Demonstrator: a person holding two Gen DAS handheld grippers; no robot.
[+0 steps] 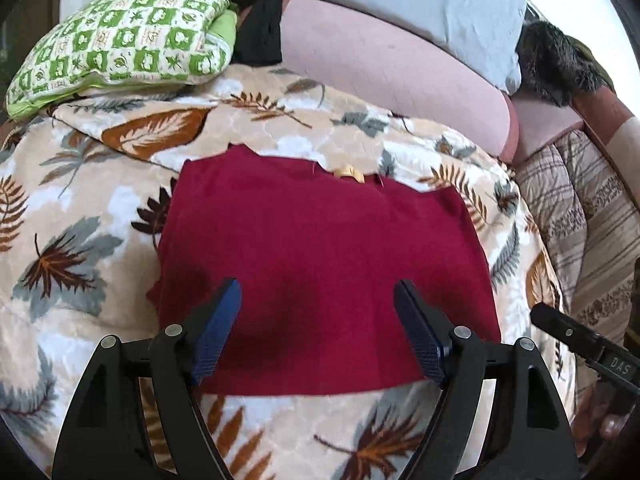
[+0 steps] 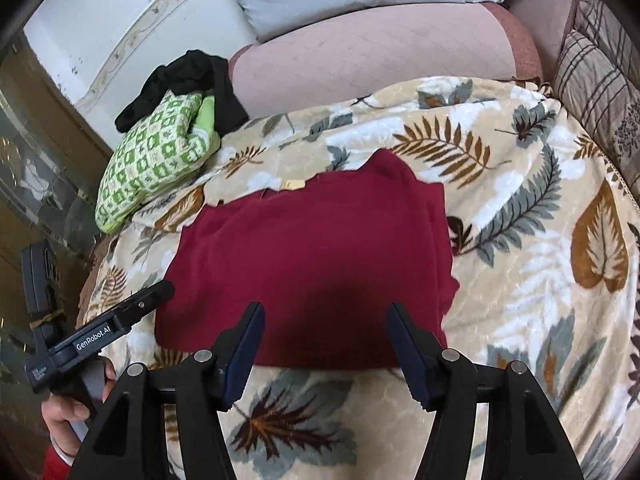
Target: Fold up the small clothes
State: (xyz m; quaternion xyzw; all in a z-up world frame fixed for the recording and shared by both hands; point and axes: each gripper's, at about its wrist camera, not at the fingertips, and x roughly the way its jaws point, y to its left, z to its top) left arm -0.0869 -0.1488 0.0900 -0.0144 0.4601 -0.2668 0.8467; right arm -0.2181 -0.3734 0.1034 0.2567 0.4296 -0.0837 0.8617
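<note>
A dark red garment (image 1: pixel 320 248) lies folded into a flat rectangle on a leaf-patterned blanket (image 1: pixel 80 208), with a small yellow tag at its far edge. My left gripper (image 1: pixel 318 292) hovers over its near part, open, with nothing between the blue pads. In the right wrist view the same red garment (image 2: pixel 312 252) lies flat, and my right gripper (image 2: pixel 326 316) stands open above its near edge, holding nothing. The left gripper (image 2: pixel 120 316) shows at the left of that view, in a person's hand; part of the right gripper's finger (image 1: pixel 580 340) shows at the right edge of the left wrist view.
A green-and-white checked pillow (image 1: pixel 120 40) with black clothing (image 1: pixel 256 12) on it lies at the far left. A pink cushion (image 1: pixel 392 68) and a grey pillow (image 1: pixel 432 4) run along the back. A striped quilt (image 1: pixel 580 216) lies to the right.
</note>
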